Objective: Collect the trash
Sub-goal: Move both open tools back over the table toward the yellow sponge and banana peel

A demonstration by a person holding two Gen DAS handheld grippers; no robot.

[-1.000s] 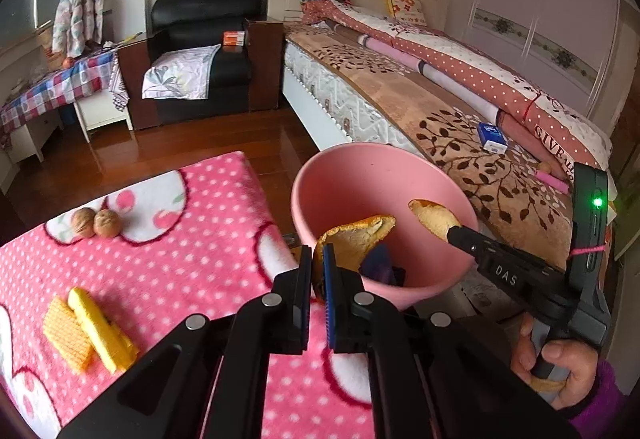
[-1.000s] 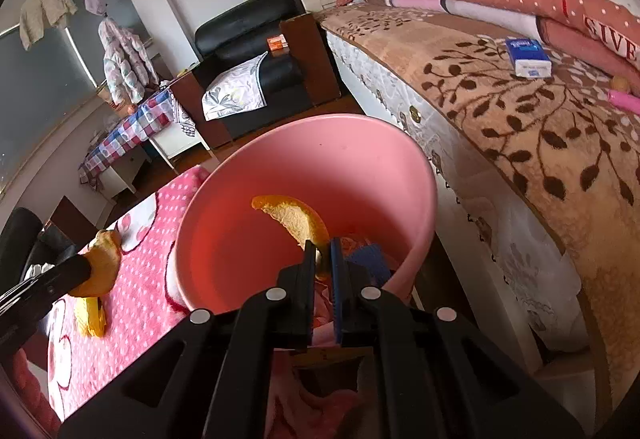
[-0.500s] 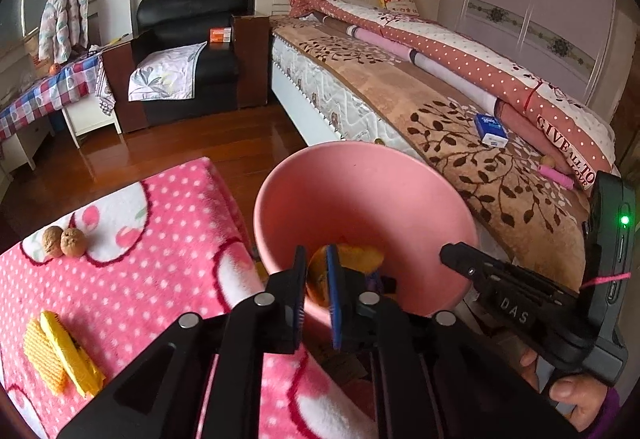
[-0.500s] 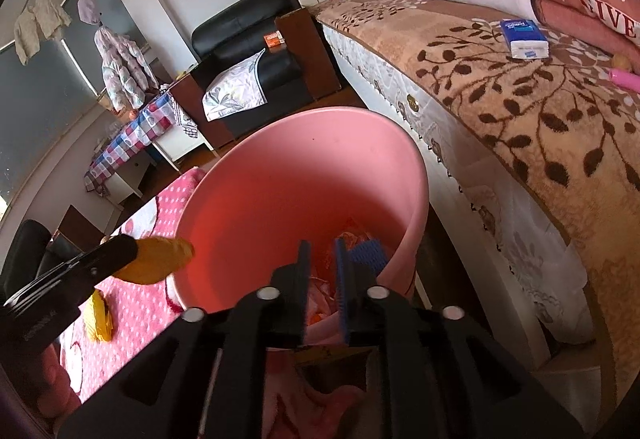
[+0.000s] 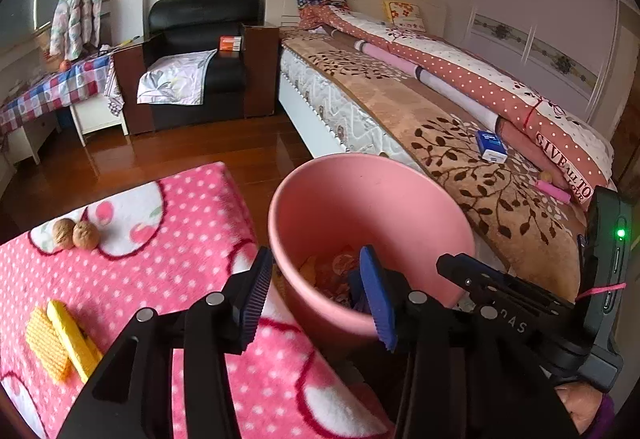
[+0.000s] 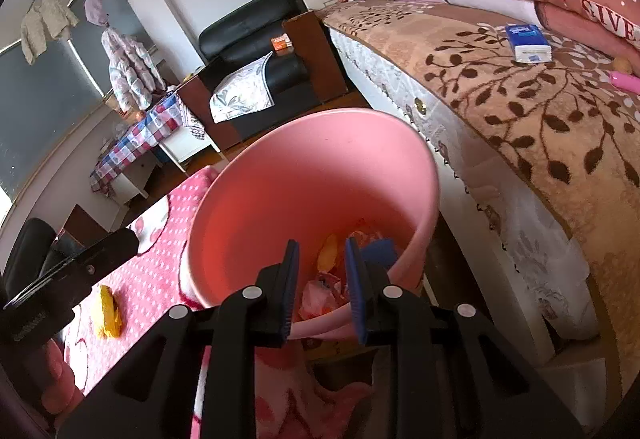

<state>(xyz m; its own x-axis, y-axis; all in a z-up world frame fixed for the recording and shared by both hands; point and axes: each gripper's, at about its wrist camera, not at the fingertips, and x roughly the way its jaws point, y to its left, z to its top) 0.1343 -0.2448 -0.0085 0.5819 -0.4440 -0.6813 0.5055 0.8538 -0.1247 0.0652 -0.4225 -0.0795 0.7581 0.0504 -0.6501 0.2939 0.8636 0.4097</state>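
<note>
Walnuts (image 5: 75,234): left wrist view only

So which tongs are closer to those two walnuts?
Left. The left tongs hang at the pink bin's rim nearest the walnuts; the right tongs hang beyond them.

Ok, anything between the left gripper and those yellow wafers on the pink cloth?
Nothing visible. The left gripper, jaws just opened and empty, hangs by the pink bin; only bare dotted cloth separates it from the wafers.
</note>
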